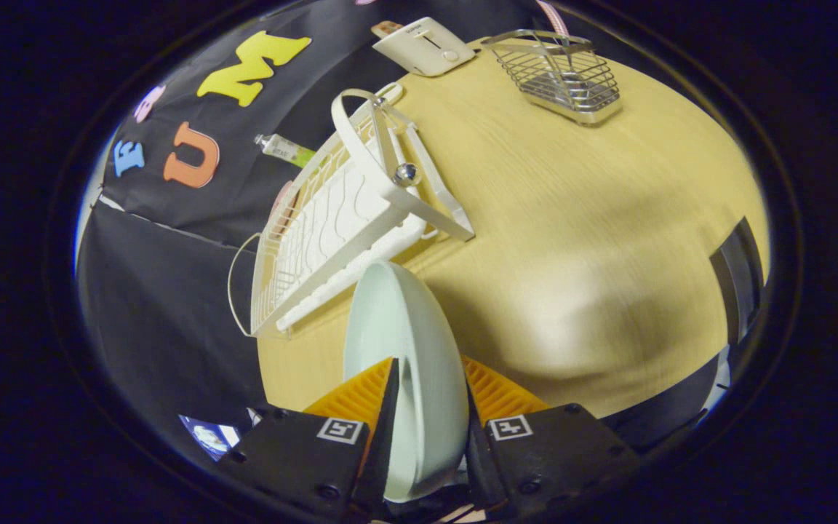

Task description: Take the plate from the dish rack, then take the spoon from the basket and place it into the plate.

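A pale green plate (pixel 404 342) stands on edge between my two orange fingers (pixel 356 397), and my gripper (pixel 430 393) is shut on its rim. It hangs above the wooden table (pixel 579 240), just in front of the white dish rack (pixel 339 218), whose slots hold nothing. Far beyond, at the table's back, stands the wire basket (pixel 561 76); I cannot make out a spoon inside it.
A white toaster (pixel 426 45) sits at the back beside the basket. A small tube (pixel 284 149) lies behind the rack against the booth's wall. A dark object (pixel 739 284) sits at the table's right edge. Bare wood stretches between rack and basket.
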A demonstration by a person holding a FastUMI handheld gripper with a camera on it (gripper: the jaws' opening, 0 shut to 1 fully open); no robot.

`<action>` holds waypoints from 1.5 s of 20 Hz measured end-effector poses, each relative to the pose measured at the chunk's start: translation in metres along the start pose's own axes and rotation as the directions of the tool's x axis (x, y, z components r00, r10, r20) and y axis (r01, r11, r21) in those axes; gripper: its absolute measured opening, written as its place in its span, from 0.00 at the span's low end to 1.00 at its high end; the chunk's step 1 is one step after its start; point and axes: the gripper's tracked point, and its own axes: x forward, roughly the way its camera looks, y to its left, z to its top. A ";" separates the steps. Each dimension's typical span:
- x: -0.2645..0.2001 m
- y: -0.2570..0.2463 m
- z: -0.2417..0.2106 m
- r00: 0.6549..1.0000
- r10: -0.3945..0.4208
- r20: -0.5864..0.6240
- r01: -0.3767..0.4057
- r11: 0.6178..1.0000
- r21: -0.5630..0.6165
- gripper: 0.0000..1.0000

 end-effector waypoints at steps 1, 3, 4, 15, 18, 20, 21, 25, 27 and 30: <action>0.001 0.000 0.000 1.000 -0.005 -0.001 0.005 1.000 -0.005 0.53; 0.000 0.001 0.001 1.000 -0.011 0.005 0.011 1.000 -0.024 0.58; -0.001 0.002 0.002 1.000 -0.010 0.011 0.011 0.999 -0.035 0.62; -0.065 -0.011 0.019 0.967 -0.049 0.251 0.112 0.963 -0.246 0.76; -0.099 -0.025 0.045 0.903 -0.058 0.425 0.193 0.939 -0.284 0.77; -0.124 -0.039 0.065 0.826 -0.083 0.558 0.299 0.903 -0.308 0.78; -0.142 -0.050 0.081 0.756 -0.113 0.644 0.378 0.879 -0.290 0.84; -0.197 -0.063 0.126 0.502 -0.110 0.858 0.553 0.804 -0.221 1.00; -0.201 -0.064 0.143 0.482 -0.065 0.874 0.555 0.794 -0.247 1.00; -0.194 -0.076 0.177 0.512 -0.029 0.859 0.489 0.831 -0.263 1.00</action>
